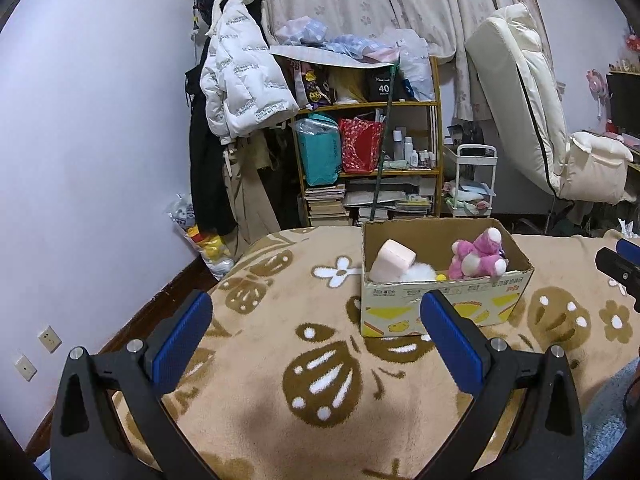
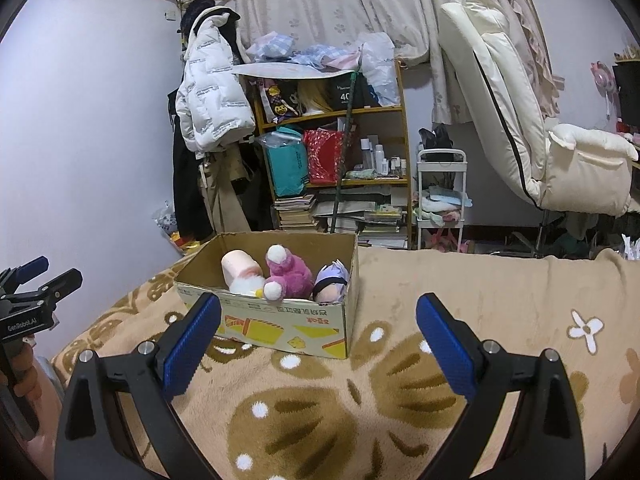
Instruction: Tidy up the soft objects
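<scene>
My left gripper (image 1: 316,322) is spread wide with nothing between its blue pads, and my right gripper (image 2: 318,326) is the same, both held above the patterned blanket (image 2: 500,292). Just ahead sits the cardboard box (image 2: 280,326), open at the top. Inside it lie a pink plush toy (image 2: 286,276), a pale pink cushion block (image 1: 392,260), something white and fluffy (image 1: 418,272) and a purple-haired doll head (image 2: 332,280). I judge them all light and squashy; I would pinch the pink plush around its body, closing well in, since the fur may slip.
</scene>
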A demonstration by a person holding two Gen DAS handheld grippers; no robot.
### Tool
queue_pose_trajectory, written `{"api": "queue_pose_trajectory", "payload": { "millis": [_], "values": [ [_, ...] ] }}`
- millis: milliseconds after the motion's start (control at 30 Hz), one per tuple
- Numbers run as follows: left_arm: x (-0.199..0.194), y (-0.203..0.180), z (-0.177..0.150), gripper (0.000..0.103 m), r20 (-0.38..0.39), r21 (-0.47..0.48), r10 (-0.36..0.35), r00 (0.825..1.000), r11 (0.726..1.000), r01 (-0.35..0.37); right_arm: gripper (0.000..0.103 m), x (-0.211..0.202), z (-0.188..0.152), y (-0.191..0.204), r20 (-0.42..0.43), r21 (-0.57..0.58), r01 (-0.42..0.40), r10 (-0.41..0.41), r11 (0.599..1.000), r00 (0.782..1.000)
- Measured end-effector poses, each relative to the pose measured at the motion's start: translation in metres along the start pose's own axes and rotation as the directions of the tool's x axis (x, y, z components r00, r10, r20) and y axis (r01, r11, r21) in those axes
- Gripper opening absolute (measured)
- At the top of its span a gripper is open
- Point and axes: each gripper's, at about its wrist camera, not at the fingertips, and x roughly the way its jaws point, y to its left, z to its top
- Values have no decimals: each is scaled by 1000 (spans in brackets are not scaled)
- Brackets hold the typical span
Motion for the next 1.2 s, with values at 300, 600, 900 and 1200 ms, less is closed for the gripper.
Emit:
{"api": "queue_pose_trajectory", "payload": {
  "millis": [300,600,900,1200],
  "values": [
    [4,0,-3,102,-8,6,1,1000,1000,-1,102,0,0,-1,1,1,-1,1,1000,1000],
    [4,0,-3,102,-7,8,0,1000,1000,0,102,0,-1,1,1,1,1,-1,1000,1000],
    [4,1,-3,102,-3,10,4,1000,1000,-4,102,1,-2,0,-1,4,2,-2,1000,1000],
    [5,3,-3,102,-7,11,1,1000,1000,-1,102,0,-1,-2,-2,2,2,-2,1000,1000]
  ]
}}
